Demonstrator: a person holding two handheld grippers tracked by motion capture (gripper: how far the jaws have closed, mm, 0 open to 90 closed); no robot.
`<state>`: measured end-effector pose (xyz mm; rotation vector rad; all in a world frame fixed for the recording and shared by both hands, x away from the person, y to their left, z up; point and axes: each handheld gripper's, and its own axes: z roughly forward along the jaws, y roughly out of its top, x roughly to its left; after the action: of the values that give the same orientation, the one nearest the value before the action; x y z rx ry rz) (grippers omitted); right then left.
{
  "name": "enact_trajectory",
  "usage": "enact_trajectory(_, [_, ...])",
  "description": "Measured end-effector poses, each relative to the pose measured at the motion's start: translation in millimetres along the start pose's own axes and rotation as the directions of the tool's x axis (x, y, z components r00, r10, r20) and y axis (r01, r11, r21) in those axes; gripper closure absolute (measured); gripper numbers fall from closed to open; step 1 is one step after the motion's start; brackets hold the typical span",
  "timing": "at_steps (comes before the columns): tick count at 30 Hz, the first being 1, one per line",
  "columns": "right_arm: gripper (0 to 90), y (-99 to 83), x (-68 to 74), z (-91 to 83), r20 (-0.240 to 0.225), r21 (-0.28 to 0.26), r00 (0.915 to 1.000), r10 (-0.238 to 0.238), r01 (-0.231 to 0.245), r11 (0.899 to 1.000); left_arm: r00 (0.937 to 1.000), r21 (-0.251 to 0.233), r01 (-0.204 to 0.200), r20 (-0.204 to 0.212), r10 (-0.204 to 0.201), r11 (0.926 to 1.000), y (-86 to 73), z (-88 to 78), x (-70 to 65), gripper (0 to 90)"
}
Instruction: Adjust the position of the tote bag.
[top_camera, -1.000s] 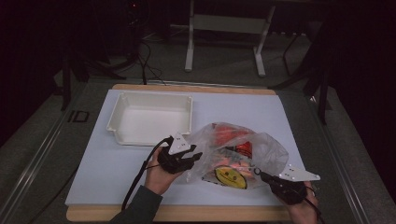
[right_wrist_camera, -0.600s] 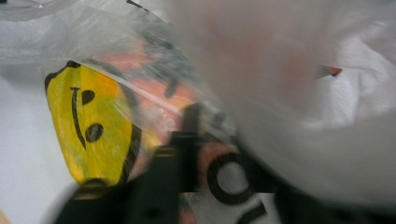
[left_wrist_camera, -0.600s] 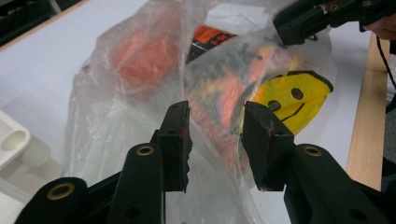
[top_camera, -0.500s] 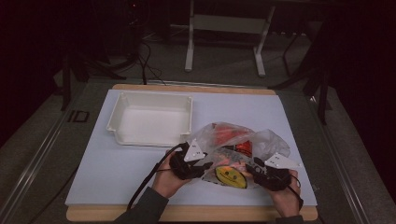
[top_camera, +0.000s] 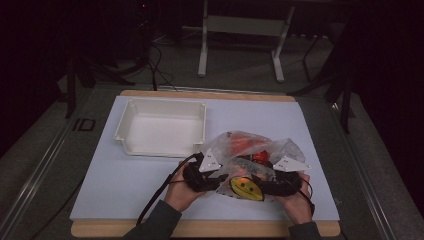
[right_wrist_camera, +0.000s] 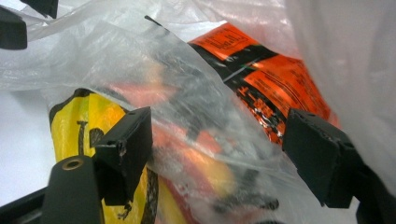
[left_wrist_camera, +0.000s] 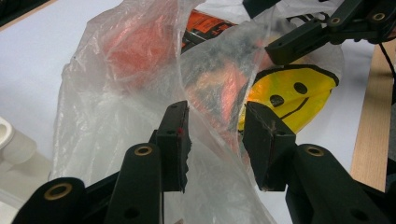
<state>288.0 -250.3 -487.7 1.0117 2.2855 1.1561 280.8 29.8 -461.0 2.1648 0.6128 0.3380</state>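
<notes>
- At the near edge of the plastic bag (top_camera: pixel 252 152), left side: left gripper (top_camera: pixel 216 176), held in the person's left hand (top_camera: pixel 181 192). Jaws stand partly apart; the left gripper view shows a fold of bag film (left_wrist_camera: pixel 205 121) passing through the gap, pads not pressing on it.
- At the bag's near right corner: right gripper (top_camera: pixel 265 184), in the right hand (top_camera: pixel 295 205). Its jaws have just been opening and now stand wide; in the right gripper view, bag film (right_wrist_camera: pixel 205 130) and the packets under it lie between them, unclamped.
- Plastic bag: clear, crumpled, lying on the pale blue mat (top_camera: pixel 125 185) between the two grippers, toward the mat's near right part.
- Inside the bag, near side: yellow smiley packet (top_camera: pixel 246 188), just beside the right gripper's jaws; also seen past the left gripper's jaws (left_wrist_camera: pixel 292 95).
- Inside the bag, farther in: orange-and-black packet (right_wrist_camera: pixel 261 74), plus reddish contents blurred by the film (top_camera: pixel 240 142).
- Beyond the bag, to its far left: white tray (top_camera: pixel 162 129), on the mat, apart from the bag.
- Under the mat: wooden board (top_camera: pixel 200 229), edge showing nearer than the bag.
</notes>
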Motion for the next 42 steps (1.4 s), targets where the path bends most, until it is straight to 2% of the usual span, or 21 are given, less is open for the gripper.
enact_trajectory(2, [23.5, 1.1, -0.5, 1.2, -0.004, 0.005, 1.0000, 0.006, -0.006, 1.000, 1.0000, -0.001, 0.000, 0.002, 0.000, 1.0000, 0.2, 0.1, -0.1, 60.9])
enact_trajectory(5, [24.7, 2.8, -3.8, 7.2, -0.047, 0.031, 0.9988, 0.014, -0.012, 0.999, 1.0000, -0.001, -0.001, 0.003, 0.001, 1.0000, 0.9, 0.6, -0.6, 60.9])
enact_trajectory(8, [31.7, 2.1, -3.3, 9.0, -0.093, 0.050, 0.9955, 0.017, -0.013, 0.999, 1.0000, -0.002, 0.001, 0.003, -0.001, 1.0000, 1.7, 1.1, -0.9, 60.9])
enact_trajectory(13, [44.4, 0.9, 8.2, -0.7, -0.151, 0.037, 0.9881, -0.032, 0.038, 0.999, 1.0000, 0.004, -0.002, 0.006, 0.002, 1.0000, 3.9, 3.2, -1.5, 61.0])
enact_trajectory(18, [64.2, -2.7, 21.7, -8.2, -0.212, 0.050, 0.9749, -0.066, 0.079, 0.996, 0.9999, 0.004, -0.006, 0.011, 0.006, 1.0000, 7.6, 6.1, -4.3, 61.0])
enact_trajectory(20, [68.2, -5.8, 28.5, -8.5, -0.230, 0.065, 0.9691, -0.090, 0.107, 0.992, 0.9999, 0.001, -0.006, 0.015, 0.006, 1.0000, 9.7, 7.7, -5.4, 61.1])
enact_trajectory(23, [73.8, -11.8, 39.7, -6.9, -0.267, 0.081, 0.9560, -0.122, 0.148, 0.986, 0.9998, -0.002, -0.008, 0.020, 0.008, 1.0000, 13.2, 10.5, -7.9, 61.2])
enact_trajectory(29, [76.1, -19.2, 55.5, -4.2, -0.318, 0.107, 0.9345, -0.160, 0.203, 0.973, 0.9995, -0.007, -0.006, 0.030, 0.007, 1.0000, 20.0, 17.5, -12.6, 61.2])
enact_trajectory(33, [76.5, -21.2, 62.3, -4.1, -0.350, 0.108, 0.9199, -0.176, 0.227, 0.968, 0.9999, -0.002, -0.005, 0.011, 0.005, 1.0000, 21.0, 27.0, -14.7, 61.2])
enact_trajectory(37, [74.2, -22.2, 66.8, -4.6, -0.382, 0.106, 0.9038, -0.192, 0.249, 0.963, 1.0000, 0.027, -0.008, -0.005, 0.009, 0.9996, 18.2, 38.0, -17.7, 59.8])
enact_trajectory(38, [71.4, -22.2, 67.1, -4.9, -0.383, 0.108, 0.9036, -0.192, 0.250, 0.962, 0.9999, 0.039, -0.008, -0.014, 0.008, 0.9992, 16.0, 40.8, -18.2, 58.5])
enact_trajectory(40, [63.9, -21.9, 65.7, -6.1, -0.370, 0.102, 0.9088, -0.192, 0.245, 0.964, 0.9997, 0.049, -0.001, -0.023, 0.002, 0.9988, 11.9, 43.0, -17.6, 57.4])
enact_trajectory(42, [57.7, -20.9, 62.6, -8.6, -0.344, 0.094, 0.9205, -0.185, 0.230, 0.969, 0.9995, 0.053, 0.018, -0.025, -0.017, 0.9984, 6.7, 44.2, -16.2, 56.6])
